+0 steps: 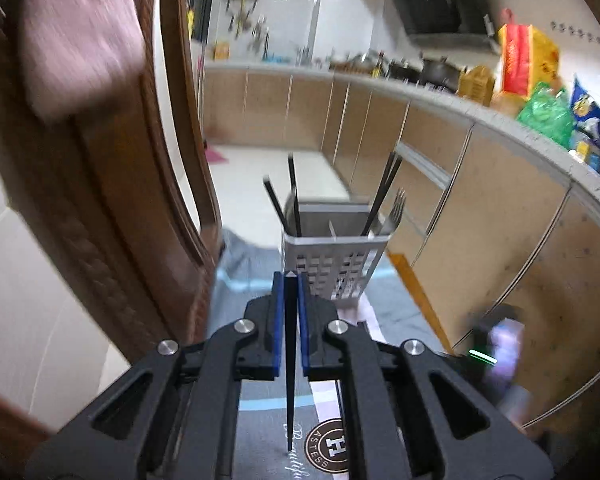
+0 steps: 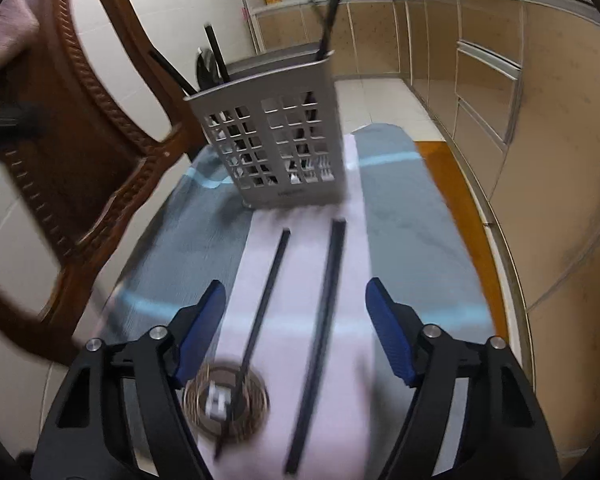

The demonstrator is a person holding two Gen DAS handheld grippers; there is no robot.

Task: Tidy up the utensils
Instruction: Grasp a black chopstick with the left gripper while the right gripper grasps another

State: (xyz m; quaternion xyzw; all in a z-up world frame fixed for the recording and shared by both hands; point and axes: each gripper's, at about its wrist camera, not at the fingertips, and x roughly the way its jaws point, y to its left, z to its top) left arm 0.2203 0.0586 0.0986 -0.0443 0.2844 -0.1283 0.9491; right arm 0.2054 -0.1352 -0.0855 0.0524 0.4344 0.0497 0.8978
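A grey slotted utensil holder (image 1: 334, 258) (image 2: 276, 140) stands on a grey and pink cloth (image 2: 400, 220). It holds several black chopsticks (image 1: 384, 192) and a fork (image 1: 394, 210). My left gripper (image 1: 291, 280) is shut on a black chopstick (image 1: 290, 360), held upright just in front of the holder. My right gripper (image 2: 296, 296) is open and empty above two black chopsticks, one (image 2: 266, 292) on the left and one (image 2: 322, 320) on the right, lying on the cloth's pink stripe in front of the holder.
A brown wooden chair (image 1: 112, 200) (image 2: 80, 128) stands close on the left with a pink cloth (image 1: 76, 28) over it. Kitchen cabinets (image 1: 480, 200) (image 2: 500, 100) and a cluttered counter (image 1: 540, 92) run along the right. White tiled floor (image 1: 252, 176) lies beyond.
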